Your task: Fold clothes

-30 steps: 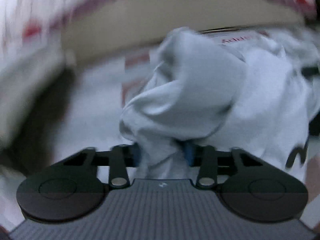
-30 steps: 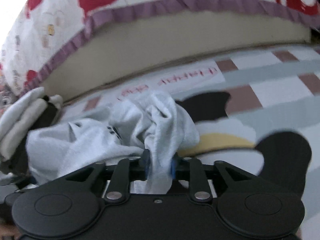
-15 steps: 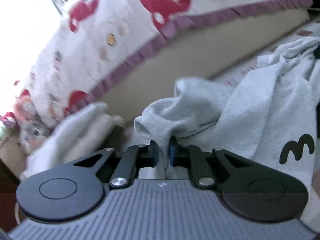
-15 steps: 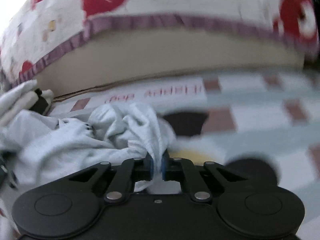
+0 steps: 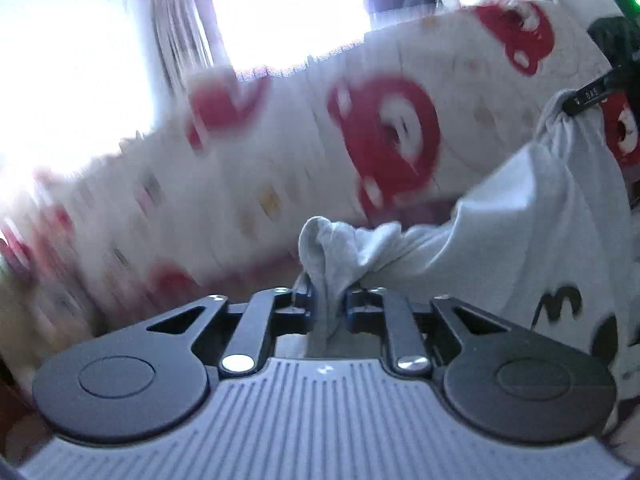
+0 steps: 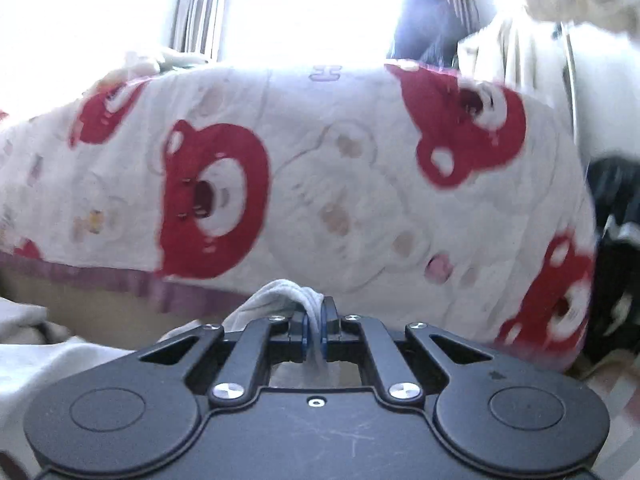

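A light grey garment [image 5: 532,236] with black print hangs lifted off the floor mat. My left gripper [image 5: 330,312] is shut on a bunched fold of it. In the left wrist view the cloth stretches up to the right, where my right gripper's fingers [image 5: 588,98] pinch its other end. In the right wrist view my right gripper [image 6: 315,334] is shut on a thin bunch of the same grey garment [image 6: 280,294], which trails down to the left.
A mattress with a white cover printed with red bears [image 6: 320,184] fills the background, with a purple trim [image 6: 100,276] along its lower edge. A bright window with curtains [image 6: 304,8] lies behind. Dark objects [image 6: 616,248] sit at the right.
Both grippers have risen with the garment, from near the patterned floor mat to the height of the mattress top. Each was shut on the cloth throughout.
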A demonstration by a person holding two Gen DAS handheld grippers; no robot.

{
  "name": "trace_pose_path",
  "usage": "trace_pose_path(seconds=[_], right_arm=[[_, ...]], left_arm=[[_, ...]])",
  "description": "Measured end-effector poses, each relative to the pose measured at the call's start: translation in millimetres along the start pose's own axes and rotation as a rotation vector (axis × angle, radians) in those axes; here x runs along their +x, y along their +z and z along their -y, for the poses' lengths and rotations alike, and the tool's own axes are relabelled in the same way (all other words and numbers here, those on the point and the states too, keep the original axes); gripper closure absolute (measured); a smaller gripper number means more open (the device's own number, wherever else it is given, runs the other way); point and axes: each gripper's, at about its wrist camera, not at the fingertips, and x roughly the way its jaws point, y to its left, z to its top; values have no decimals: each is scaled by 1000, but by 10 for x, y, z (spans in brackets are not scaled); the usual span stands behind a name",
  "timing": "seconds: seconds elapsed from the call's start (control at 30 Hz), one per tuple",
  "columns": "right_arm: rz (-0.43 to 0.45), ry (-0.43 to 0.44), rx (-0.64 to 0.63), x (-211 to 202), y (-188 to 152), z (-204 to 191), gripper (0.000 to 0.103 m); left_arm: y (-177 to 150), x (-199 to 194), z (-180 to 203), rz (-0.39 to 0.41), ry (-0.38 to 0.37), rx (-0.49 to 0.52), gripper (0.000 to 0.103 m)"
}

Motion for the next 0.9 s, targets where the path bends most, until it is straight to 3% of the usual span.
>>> trace_pose_path(seconds=[0.07, 0.1, 0.13, 0.2, 0.23, 0.47, 0.57, 0.67, 0.8, 0.9], right_arm=[[-130, -25, -50, 415, -138, 26, 62], [-216, -18, -65, 641, -285, 56, 38], [-298, -12, -84, 820, -473, 89, 39], [-379, -32, -112, 910, -849, 146, 40], [-410, -45, -122, 929, -1036, 174, 38], [-533, 281, -31, 408, -1918, 280, 38], [-537, 386, 17, 105, -2024, 312, 38], [-549, 516, 48, -147, -2037, 325, 38], [-585, 651, -19, -371, -2021, 151, 37], [-588, 694, -122, -499, -2063, -84, 35]], left_arm=[[-169, 401, 43, -141, -5, 13, 50], [-254, 601, 64, -211, -7, 20, 50], [-389, 721, 119, -251, 9, 51, 50], [-664, 773, 220, -285, 6, 97, 50], [-790, 738, 259, -288, -29, 107, 50], [-1208, 314, 398, -282, -317, 177, 39], [-1231, 165, 452, -270, -407, 198, 27], [-1230, 141, 536, -324, -509, 179, 25], [-1254, 205, 589, -339, -492, 197, 24], [-1273, 256, 626, -347, -474, 211, 24]])
